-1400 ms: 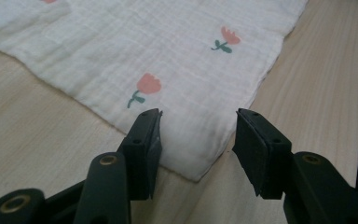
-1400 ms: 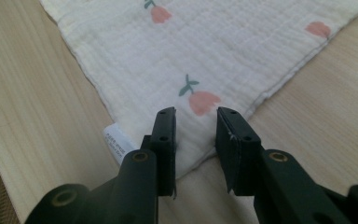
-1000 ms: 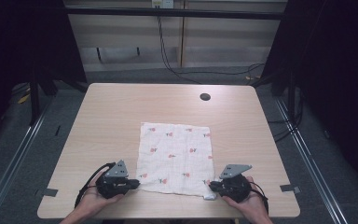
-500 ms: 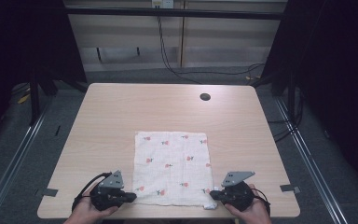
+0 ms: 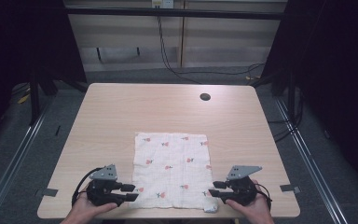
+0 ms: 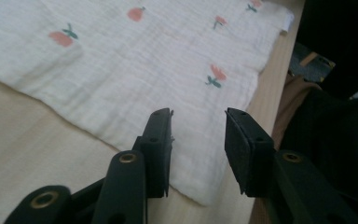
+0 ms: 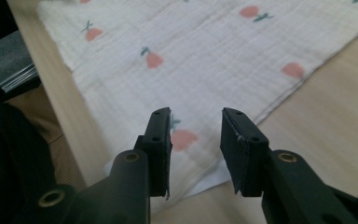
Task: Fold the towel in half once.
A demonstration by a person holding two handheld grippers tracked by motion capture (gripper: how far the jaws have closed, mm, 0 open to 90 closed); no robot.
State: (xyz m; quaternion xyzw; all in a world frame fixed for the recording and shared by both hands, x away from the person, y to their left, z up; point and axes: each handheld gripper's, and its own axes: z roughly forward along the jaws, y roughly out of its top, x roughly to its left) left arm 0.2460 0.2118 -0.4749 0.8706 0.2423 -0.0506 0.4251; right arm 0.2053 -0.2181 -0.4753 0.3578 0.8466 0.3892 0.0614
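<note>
A white cloth [image 5: 172, 170] printed with small red fruits lies flat on the wooden table [image 5: 121, 112], near its front edge. My left gripper [image 5: 130, 192] rests at the cloth's near left corner, open, its jaws pointing right over the hem. In the left gripper view the cloth [image 6: 144, 60] lies under the left gripper [image 6: 198, 140], with nothing between the jaws. My right gripper [image 5: 213, 192] sits at the near right corner, open and pointing left. The right gripper view has the cloth [image 7: 205, 56] spread below the right gripper [image 7: 196, 140], whose jaws hold nothing.
A dark round hole [image 5: 205, 97] marks the tabletop at the back right. Grey tape patches sit at the front left [image 5: 50, 192] and front right [image 5: 290, 188] corners. The cloth's near right corner [image 5: 210, 208] is slightly bunched at the table's front edge.
The cloth has slid toward the front edge and squared up from a tilted lie. Both grippers have drawn back toward the person with its near corners.
</note>
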